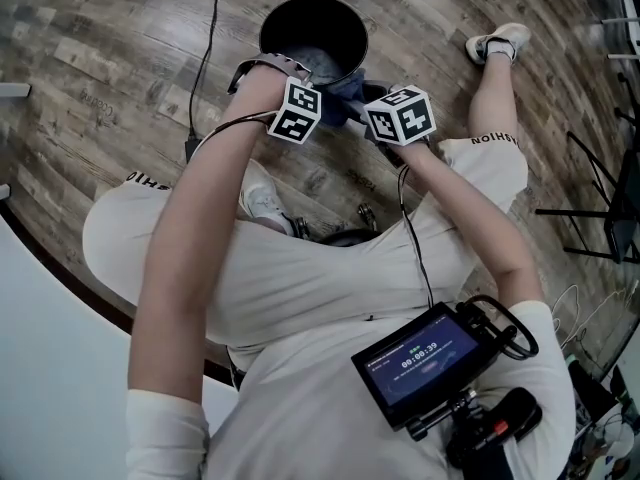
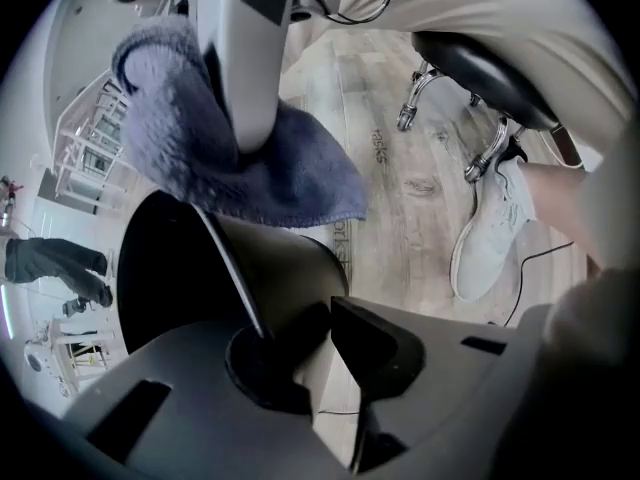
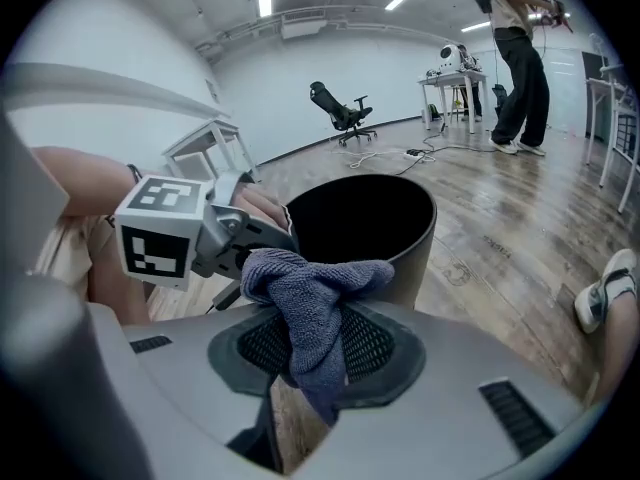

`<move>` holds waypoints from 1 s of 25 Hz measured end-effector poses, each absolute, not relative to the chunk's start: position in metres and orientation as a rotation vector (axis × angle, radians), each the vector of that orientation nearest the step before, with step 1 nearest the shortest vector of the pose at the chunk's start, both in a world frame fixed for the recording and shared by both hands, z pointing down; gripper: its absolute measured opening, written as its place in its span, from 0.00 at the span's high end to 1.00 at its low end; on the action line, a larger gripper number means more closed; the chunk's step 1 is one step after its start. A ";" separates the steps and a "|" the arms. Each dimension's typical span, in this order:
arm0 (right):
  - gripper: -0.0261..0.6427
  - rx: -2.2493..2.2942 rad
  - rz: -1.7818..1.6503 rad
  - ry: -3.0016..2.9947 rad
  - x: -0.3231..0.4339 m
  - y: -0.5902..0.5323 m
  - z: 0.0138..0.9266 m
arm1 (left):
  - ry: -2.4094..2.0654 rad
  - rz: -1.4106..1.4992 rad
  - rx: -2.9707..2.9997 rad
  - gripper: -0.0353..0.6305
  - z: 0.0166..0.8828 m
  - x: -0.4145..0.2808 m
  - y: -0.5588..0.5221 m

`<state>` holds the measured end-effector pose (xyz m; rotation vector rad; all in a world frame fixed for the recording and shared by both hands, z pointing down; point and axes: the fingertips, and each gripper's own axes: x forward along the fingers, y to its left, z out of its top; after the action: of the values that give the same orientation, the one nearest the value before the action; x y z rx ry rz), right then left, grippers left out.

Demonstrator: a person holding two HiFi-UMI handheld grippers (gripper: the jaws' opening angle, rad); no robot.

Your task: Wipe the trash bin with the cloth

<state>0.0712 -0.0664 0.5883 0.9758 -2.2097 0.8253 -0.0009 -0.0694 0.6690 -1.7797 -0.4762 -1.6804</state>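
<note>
A black trash bin (image 1: 313, 33) stands on the wood floor ahead of me. My left gripper (image 2: 300, 343) is shut on the bin's rim (image 2: 225, 268), with the thin wall between its jaws; its marker cube (image 1: 296, 111) sits at the bin's near edge. My right gripper (image 3: 315, 353) is shut on a blue-grey cloth (image 3: 310, 298), which bunches above the jaws and hangs below them. In the head view the cloth (image 1: 341, 85) lies against the bin's near right outside, beside the right cube (image 1: 400, 115). In the left gripper view the cloth (image 2: 260, 163) drapes over the bin's edge.
A white shoe (image 1: 497, 41) rests right of the bin, another (image 2: 490, 230) near the stool legs (image 2: 450, 108). A black cable (image 1: 205, 58) runs left of the bin. Farther off stand an office chair (image 3: 342, 113), tables and a person (image 3: 520, 63).
</note>
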 end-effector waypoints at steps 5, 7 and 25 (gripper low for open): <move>0.80 0.949 0.868 -2.150 0.069 -0.077 0.625 | -0.473 -1.680 -1.798 0.85 0.669 0.002 -0.069; 0.80 0.937 0.888 -2.128 0.067 -0.078 0.643 | -0.472 -1.679 -1.804 0.85 0.669 0.002 -0.070; 0.80 0.934 1.068 -1.974 0.073 -0.083 0.823 | -0.427 -1.654 -1.917 0.86 0.670 0.015 -0.068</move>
<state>0.0730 -0.0827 0.8226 0.9345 -1.9737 1.0684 0.0154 -0.0682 0.6705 -1.9172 -0.4273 -1.6542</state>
